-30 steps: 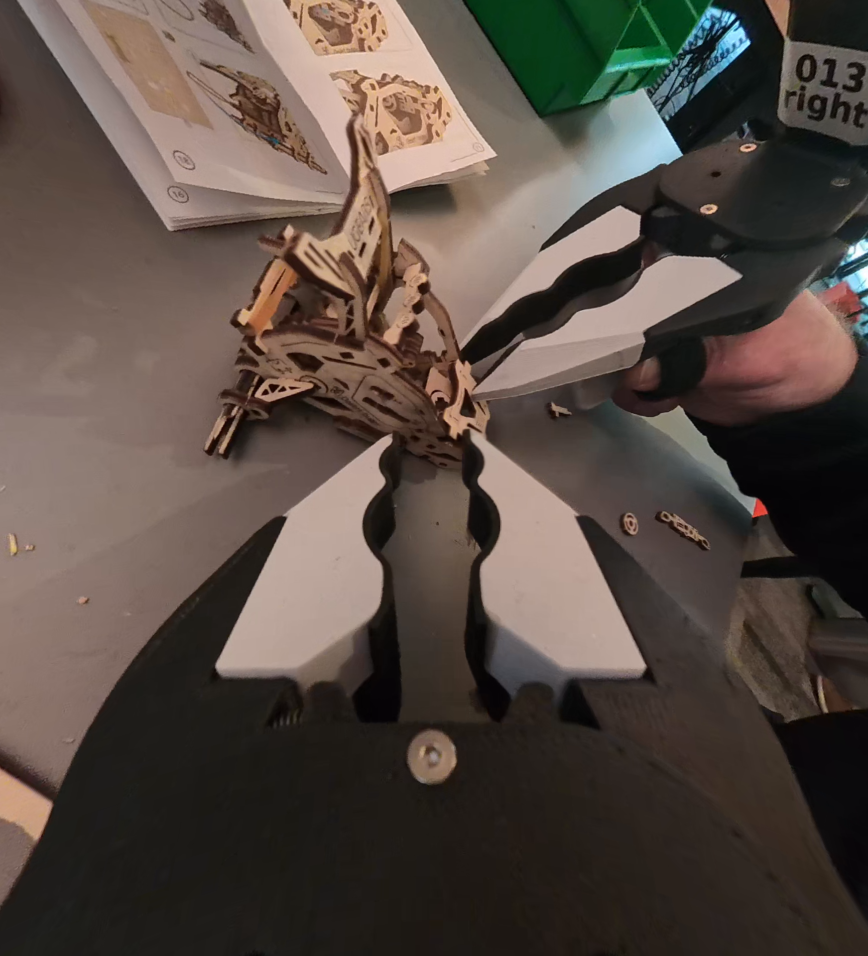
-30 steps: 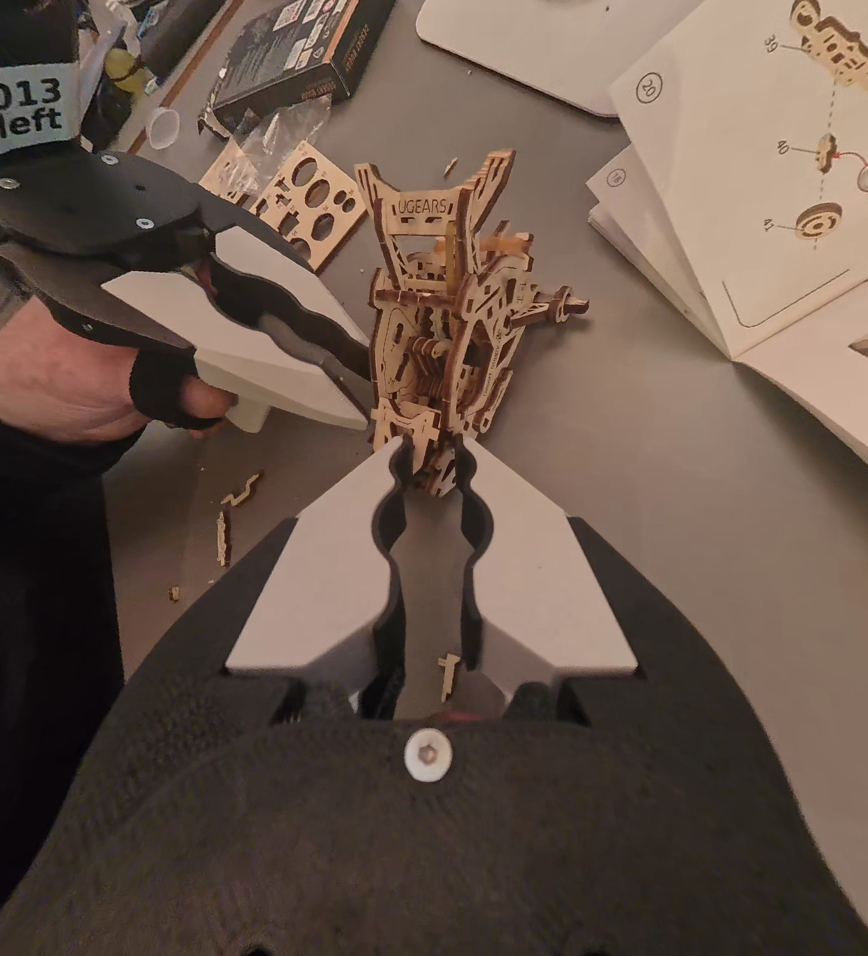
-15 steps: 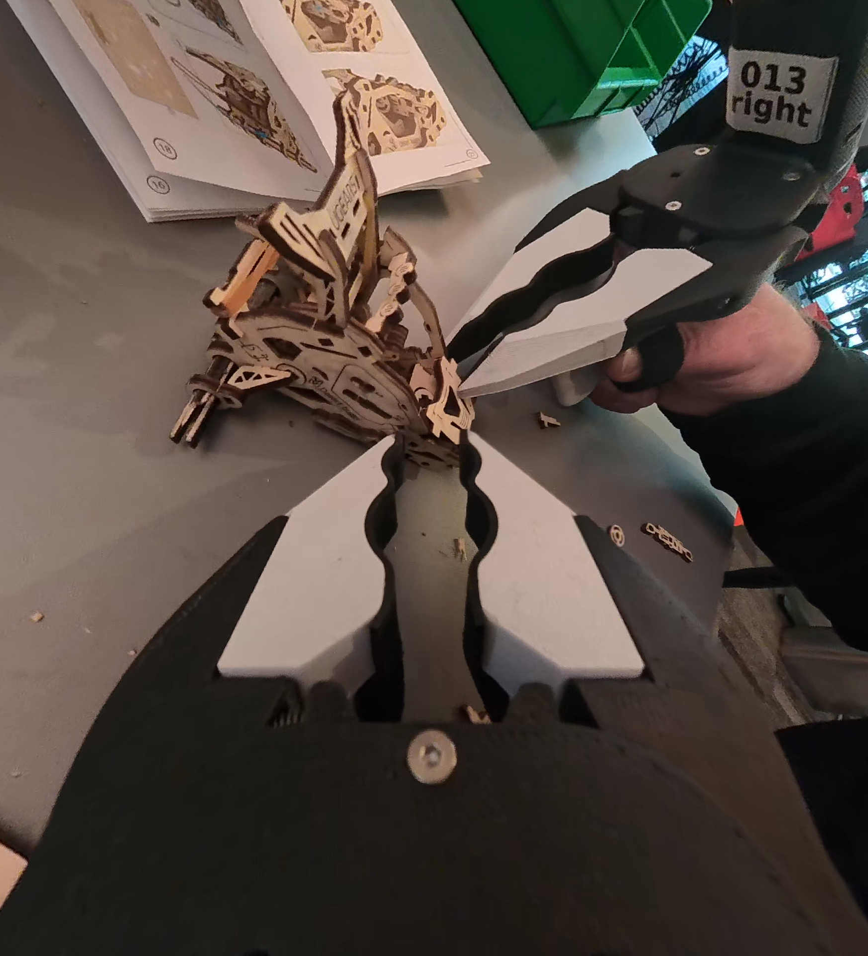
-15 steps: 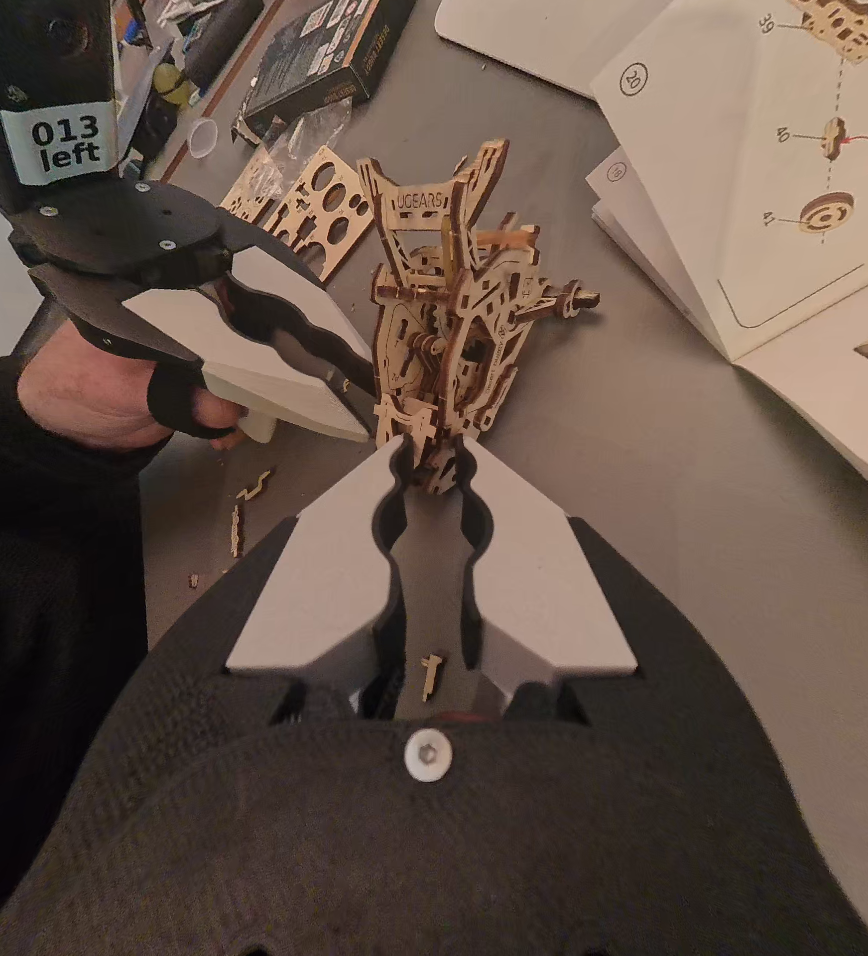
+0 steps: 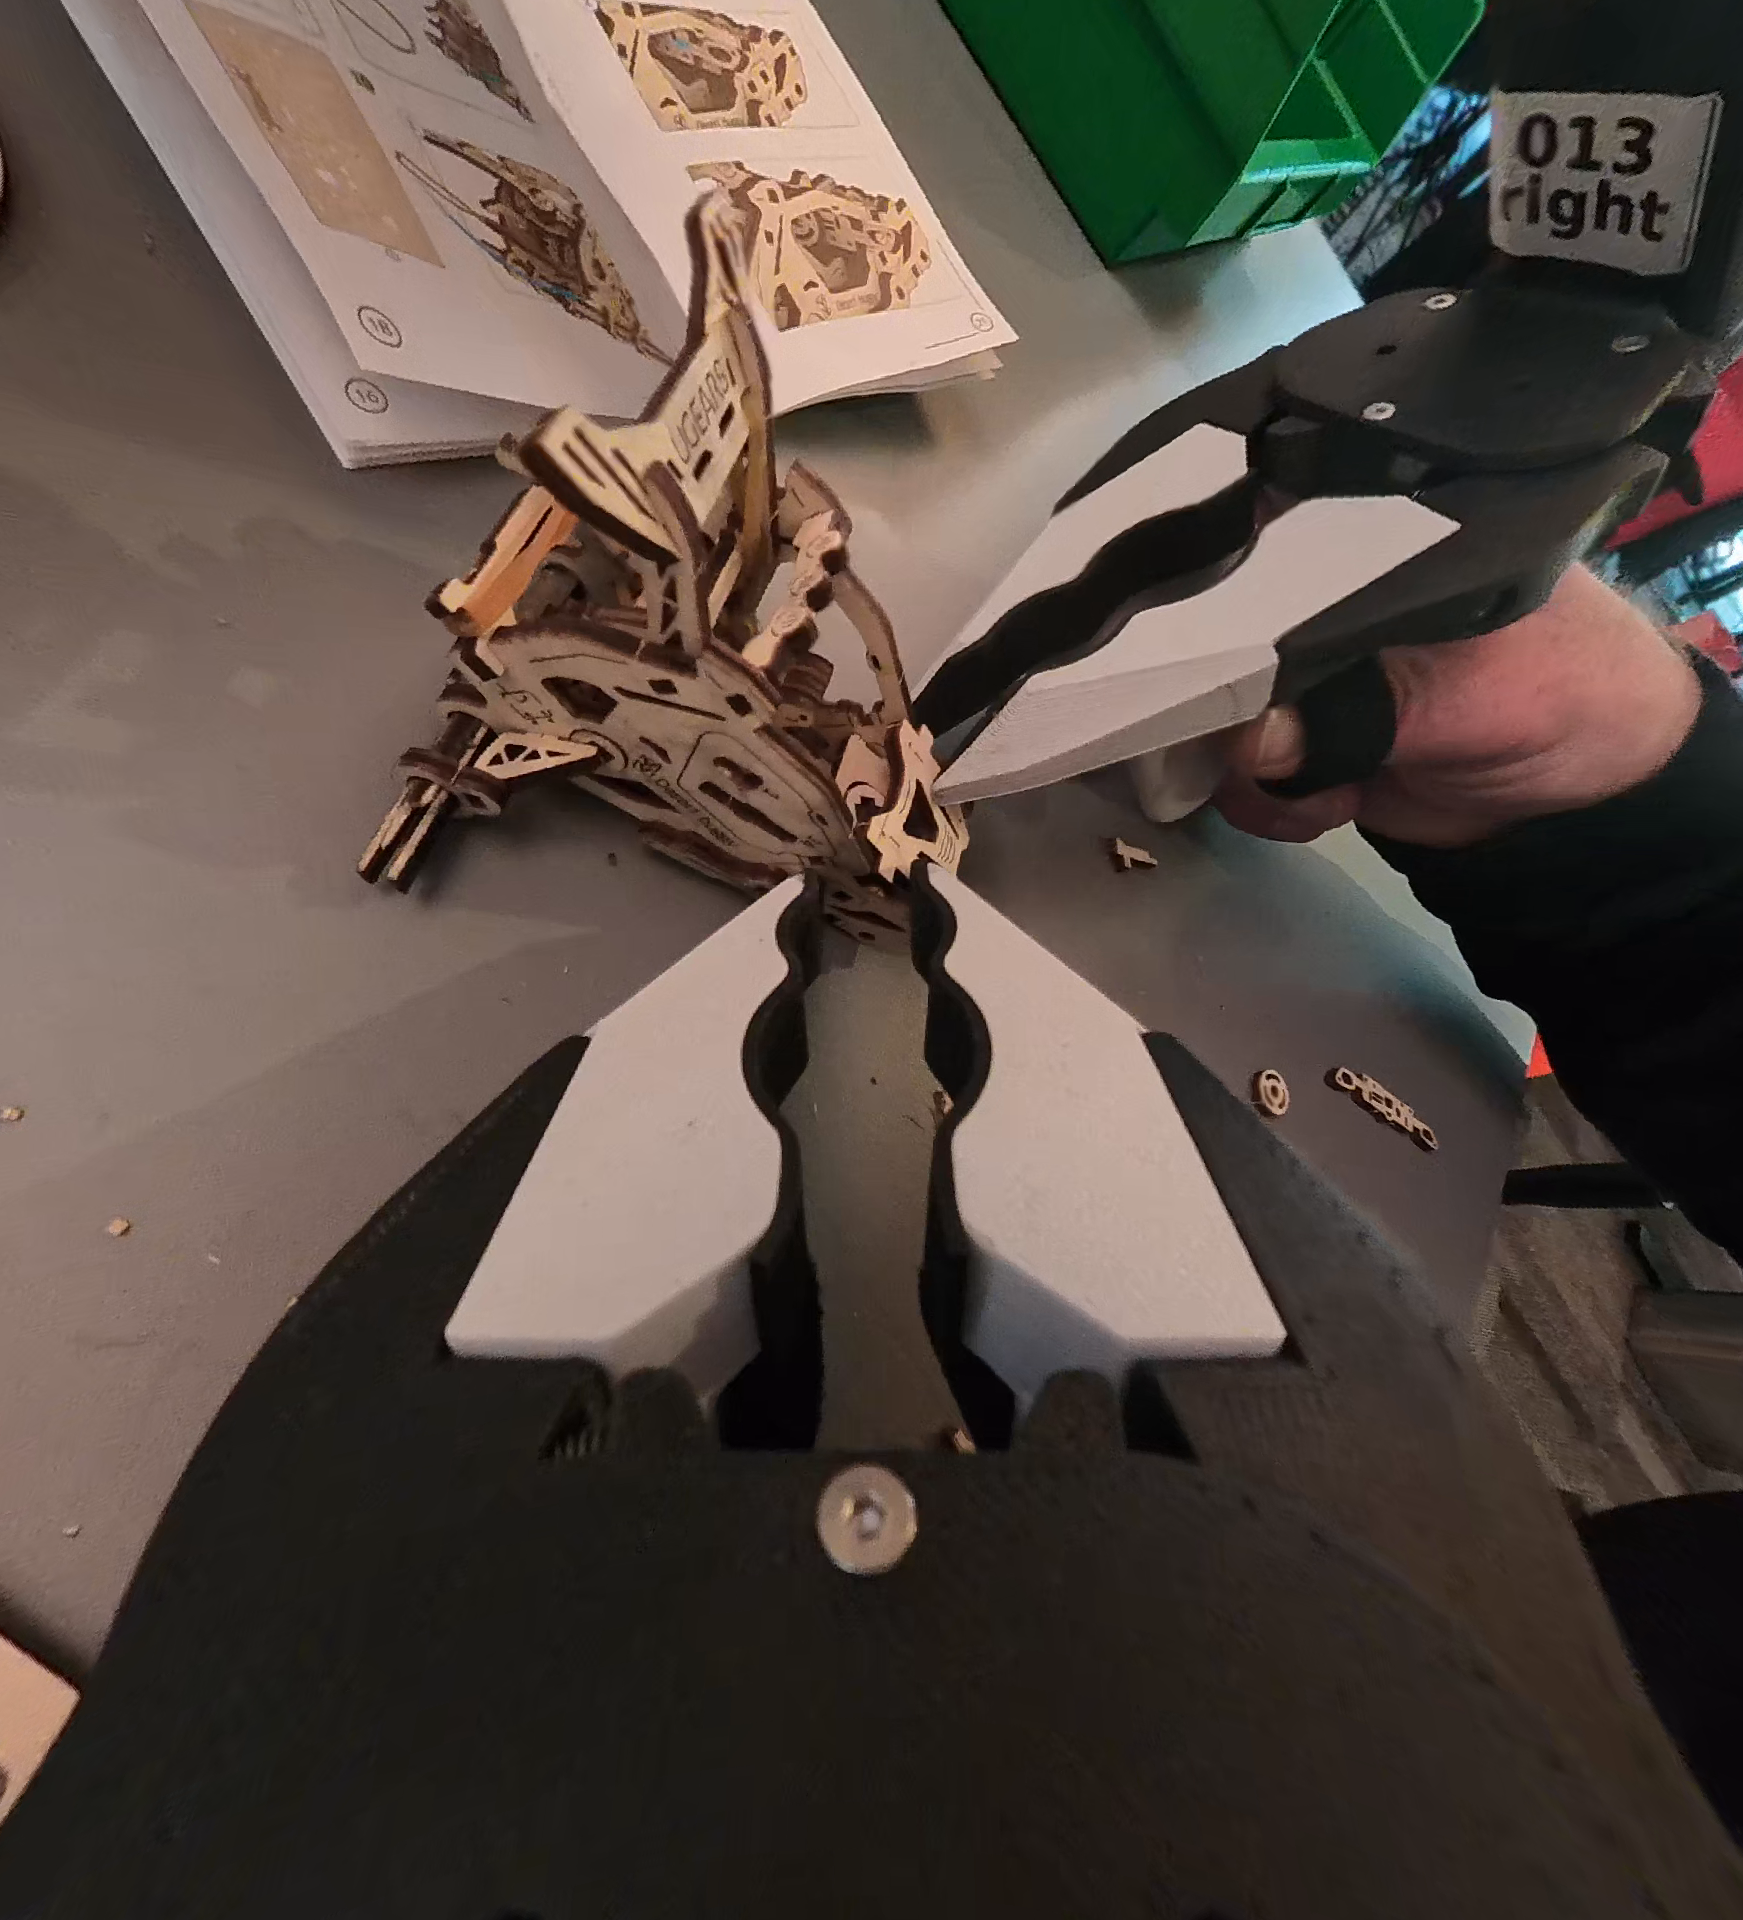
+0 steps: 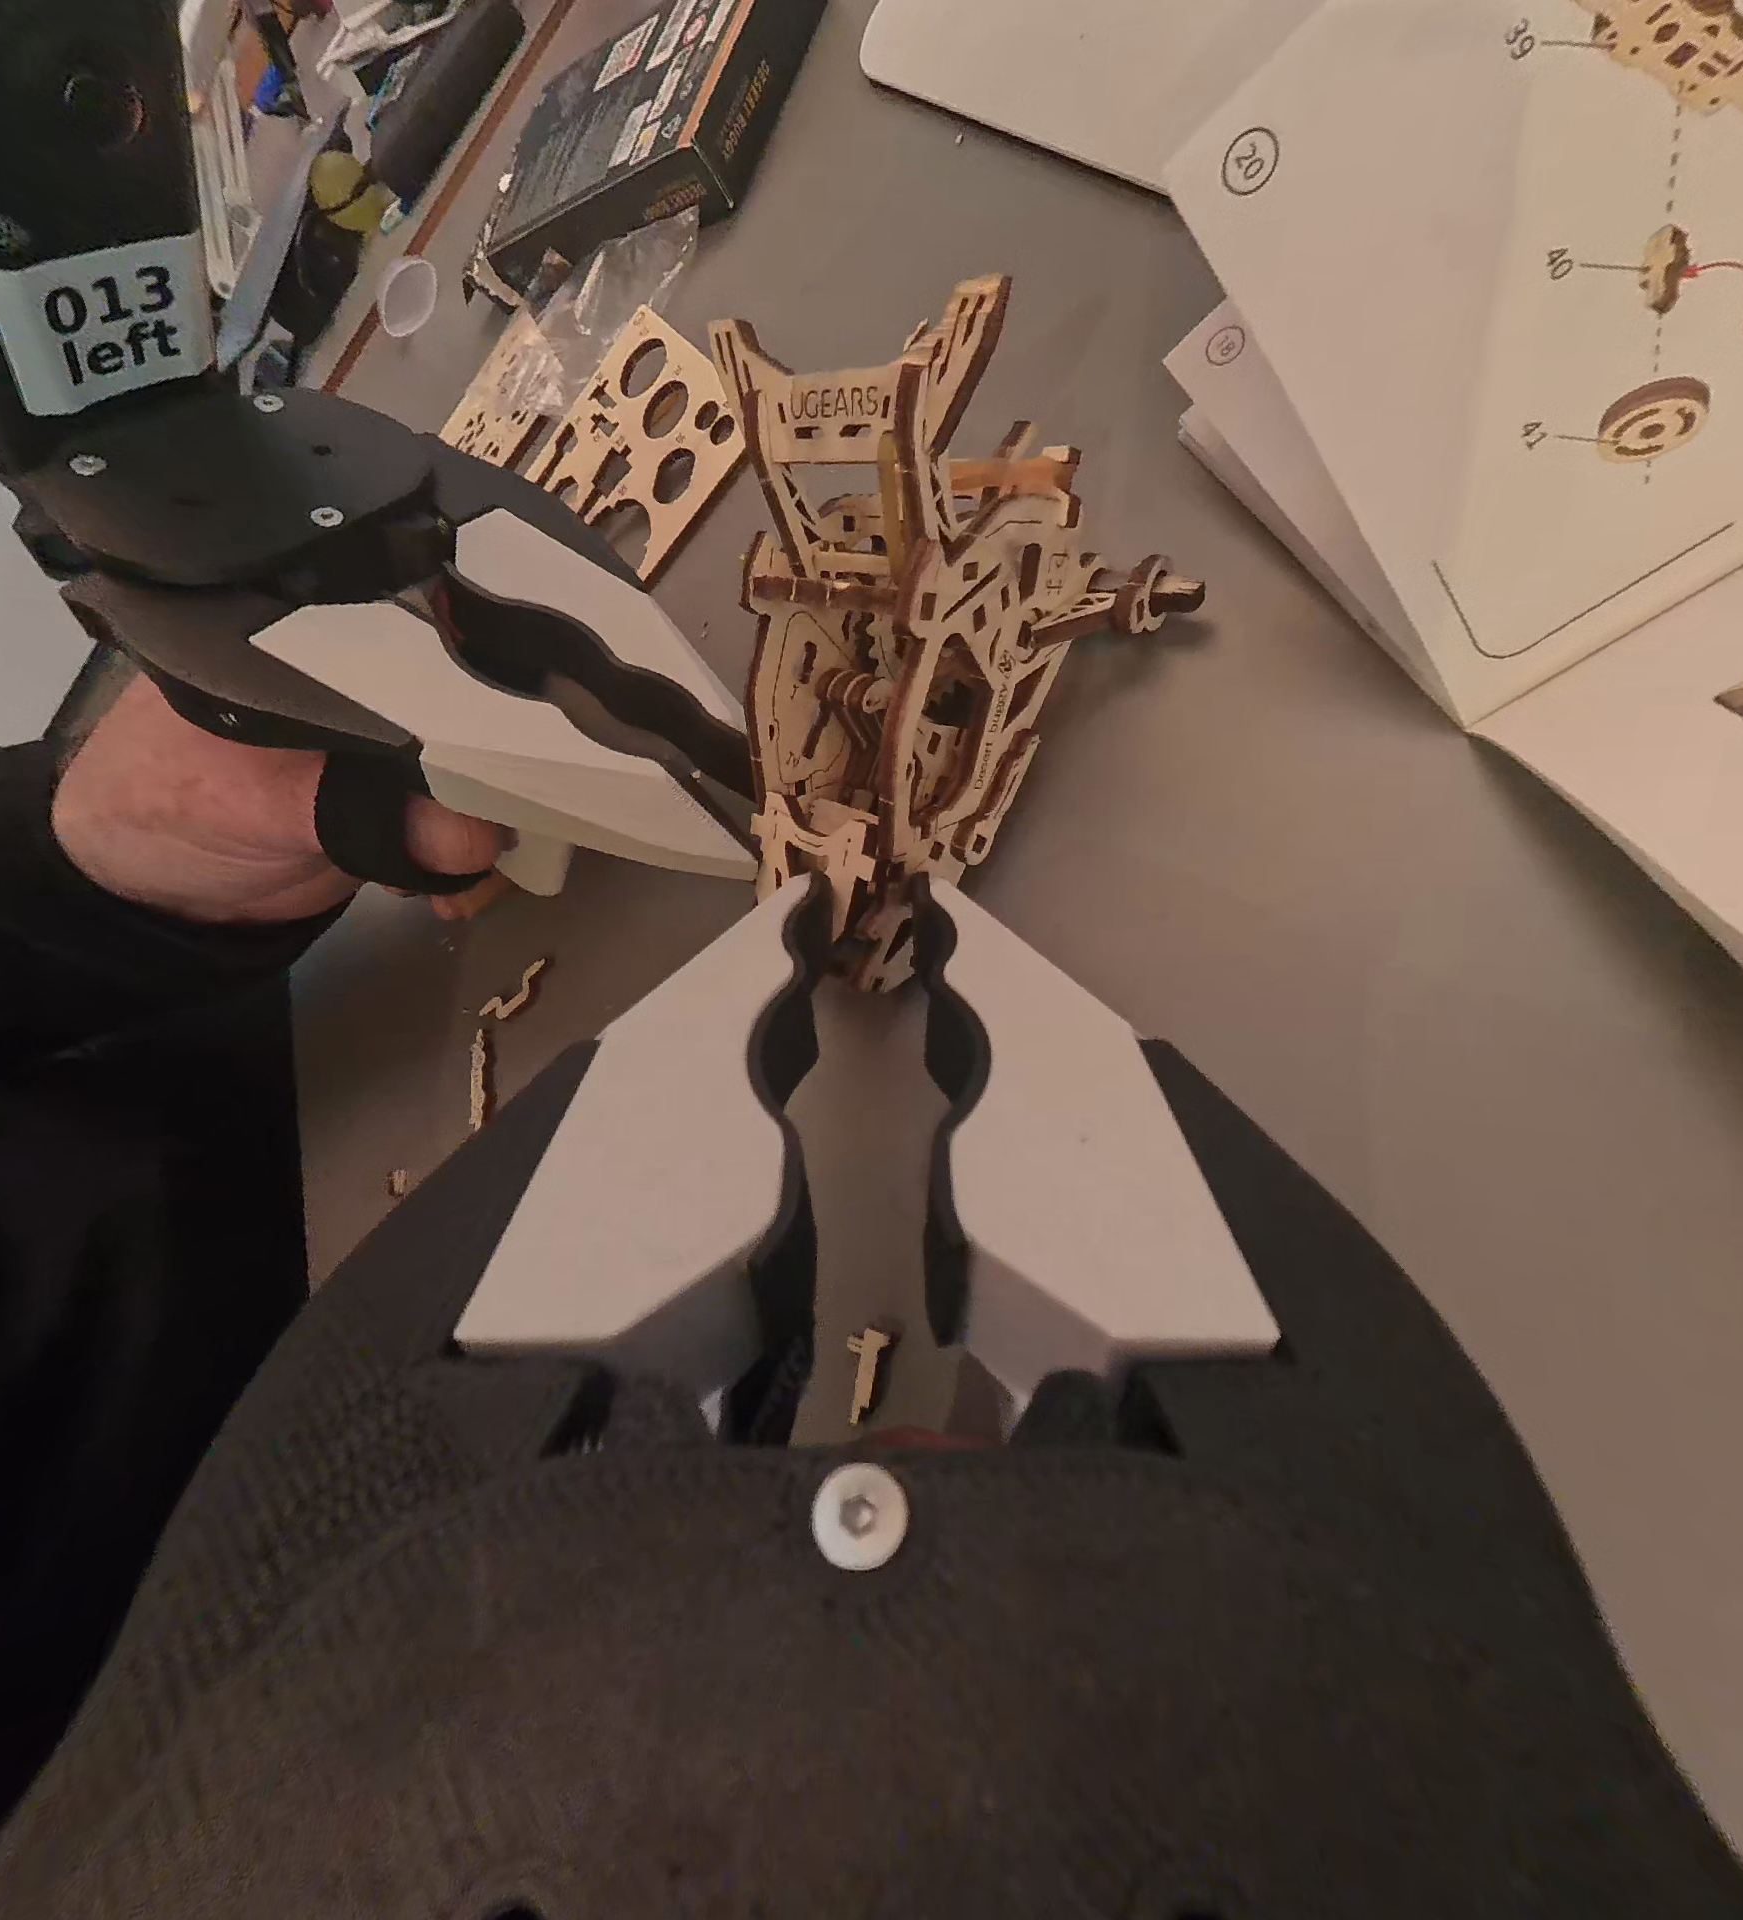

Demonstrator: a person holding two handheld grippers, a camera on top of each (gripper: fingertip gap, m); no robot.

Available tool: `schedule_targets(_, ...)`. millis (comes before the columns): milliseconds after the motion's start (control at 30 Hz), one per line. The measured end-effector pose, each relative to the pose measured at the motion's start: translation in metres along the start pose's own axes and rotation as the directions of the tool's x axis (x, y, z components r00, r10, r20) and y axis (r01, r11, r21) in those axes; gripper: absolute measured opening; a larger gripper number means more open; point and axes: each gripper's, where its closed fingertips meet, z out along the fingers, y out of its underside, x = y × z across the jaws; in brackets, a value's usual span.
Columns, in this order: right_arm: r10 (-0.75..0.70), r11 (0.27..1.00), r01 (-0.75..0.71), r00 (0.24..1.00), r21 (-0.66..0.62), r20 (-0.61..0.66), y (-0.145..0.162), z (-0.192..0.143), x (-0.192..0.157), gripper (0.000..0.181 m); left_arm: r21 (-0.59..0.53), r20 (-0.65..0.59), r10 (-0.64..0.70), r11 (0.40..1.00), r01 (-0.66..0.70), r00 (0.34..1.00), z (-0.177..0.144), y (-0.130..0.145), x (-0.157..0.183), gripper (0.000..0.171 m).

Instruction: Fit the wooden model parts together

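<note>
Model [image 5: 680, 717] mid-table [image 5: 171, 831], booklet [image 5: 534, 208] behind, bin [image 5: 1210, 114] far right

A: Was the wooden model [image 5: 680, 717] moved?
B: Slightly; it is now tipped more, and it was turned a little between the left gripper [image 5: 862, 899] and right gripper [image 6: 865, 904].

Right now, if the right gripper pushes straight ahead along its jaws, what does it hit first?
The wooden model. The right gripper already has the model's near lower end between its jaws, so there is no free travel. The left gripper sits just to its left on the same end.
</note>
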Motion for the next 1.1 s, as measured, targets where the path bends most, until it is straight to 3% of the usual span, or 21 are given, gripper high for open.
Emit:
schedule_targets(133, -0.007, 1.000, 0.007, 1.000, 0.019, -0.010, -0.004, -0.005, 0.006, 0.010, 0.004, -0.049, -0.006, 1.000, 0.007, 0.999, -0.001, 0.000, 0.005, 0.000)
schedule_targets(367, 0.009, 1.000, -0.009, 1.000, -0.004, 0.028, -0.006, -0.001, 0.007, 0.013, -0.007, -0.037, -0.023, 1.000, 0.023, 0.999, 0.004, -0.001, 0.004, 0.022)
schedule_targets(700, -0.002, 1.000, 0.002, 1.000, -0.007, 0.020, -0.005, 0.008, -0.001, 0.013, -0.031, -0.043, -0.077, 0.997, 0.075, 0.996, -0.004, 0.002, -0.006, 0.018)
schedule_targets(1100, -0.003, 1.000, 0.003, 1.000, -0.005, 0.004, -0.006, 0.010, 0.000, 0.013, -0.039, -0.011, -0.043, 0.998, 0.043, 0.999, -0.003, 0.000, -0.010, 0.017)
